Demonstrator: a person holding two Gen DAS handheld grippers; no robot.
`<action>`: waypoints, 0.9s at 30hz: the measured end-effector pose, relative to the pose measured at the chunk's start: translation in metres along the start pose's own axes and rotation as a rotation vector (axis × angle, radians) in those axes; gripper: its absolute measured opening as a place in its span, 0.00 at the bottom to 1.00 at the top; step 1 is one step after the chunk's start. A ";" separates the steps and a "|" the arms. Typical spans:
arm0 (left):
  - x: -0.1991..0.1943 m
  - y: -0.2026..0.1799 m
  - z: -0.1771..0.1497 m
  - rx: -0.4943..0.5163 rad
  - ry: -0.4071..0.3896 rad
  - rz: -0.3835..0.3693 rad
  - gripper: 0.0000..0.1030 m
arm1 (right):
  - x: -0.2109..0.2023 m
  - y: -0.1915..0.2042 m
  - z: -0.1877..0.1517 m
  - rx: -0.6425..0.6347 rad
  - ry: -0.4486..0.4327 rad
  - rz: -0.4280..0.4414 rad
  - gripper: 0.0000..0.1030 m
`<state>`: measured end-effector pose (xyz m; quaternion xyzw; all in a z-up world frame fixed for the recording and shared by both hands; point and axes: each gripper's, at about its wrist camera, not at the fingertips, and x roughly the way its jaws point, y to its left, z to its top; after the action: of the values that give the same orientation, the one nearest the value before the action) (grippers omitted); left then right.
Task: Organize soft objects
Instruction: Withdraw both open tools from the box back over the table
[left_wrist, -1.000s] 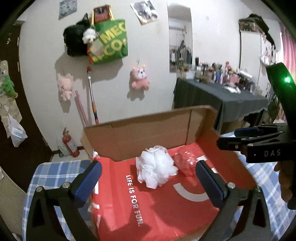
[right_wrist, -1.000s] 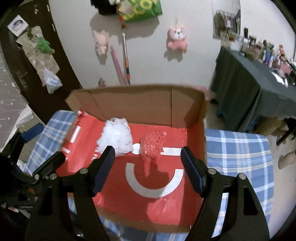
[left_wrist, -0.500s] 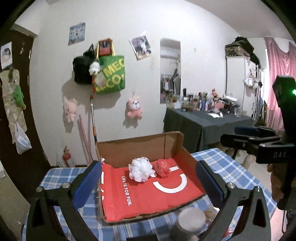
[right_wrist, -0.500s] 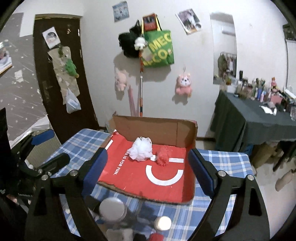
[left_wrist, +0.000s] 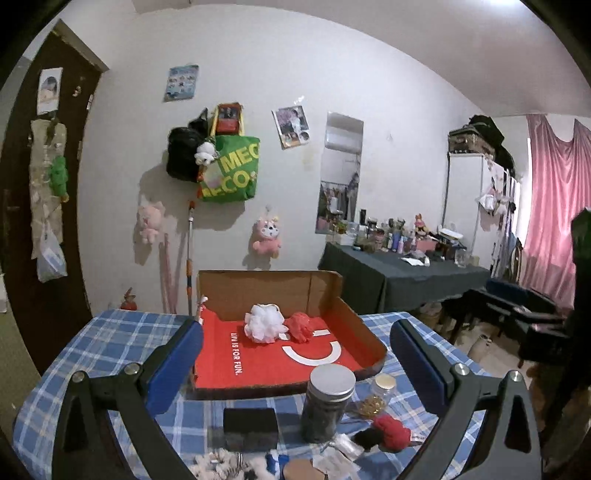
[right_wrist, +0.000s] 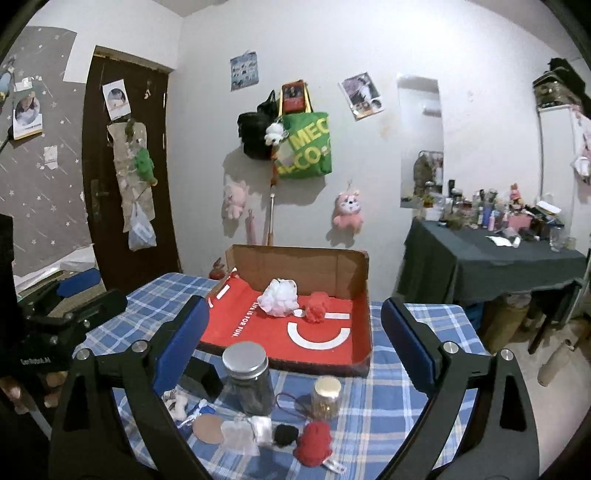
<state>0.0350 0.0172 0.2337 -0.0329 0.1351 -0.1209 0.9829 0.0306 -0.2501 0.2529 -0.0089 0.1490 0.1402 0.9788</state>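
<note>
A red-lined cardboard box sits on the blue plaid table. Inside lie a white mesh pouf and a red mesh pouf. In front of the box lie a red soft ball, a black soft piece, white soft bits and a black block. My left gripper is open and empty, held back above the table's near side. My right gripper is open and empty, also well back from the box.
A dark jar with a silver lid and a small gold-lidded jar stand before the box. A dark-clothed side table with bottles stands right. Plush toys and a green bag hang on the wall.
Both grippers have pulled back and up from the box. The box looks smaller, and the jars and loose soft items on the near table have come into view.
</note>
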 end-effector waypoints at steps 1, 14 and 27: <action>-0.006 -0.001 -0.004 -0.005 -0.013 0.008 1.00 | -0.006 0.003 -0.006 -0.004 -0.018 -0.020 0.93; -0.037 -0.016 -0.076 0.020 -0.067 0.164 1.00 | -0.010 0.024 -0.099 0.006 -0.001 -0.114 0.97; -0.004 -0.013 -0.148 -0.014 0.090 0.171 1.00 | 0.022 0.018 -0.174 0.042 0.146 -0.142 0.97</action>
<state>-0.0122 0.0010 0.0934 -0.0229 0.1822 -0.0370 0.9823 -0.0046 -0.2371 0.0809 -0.0092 0.2217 0.0662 0.9728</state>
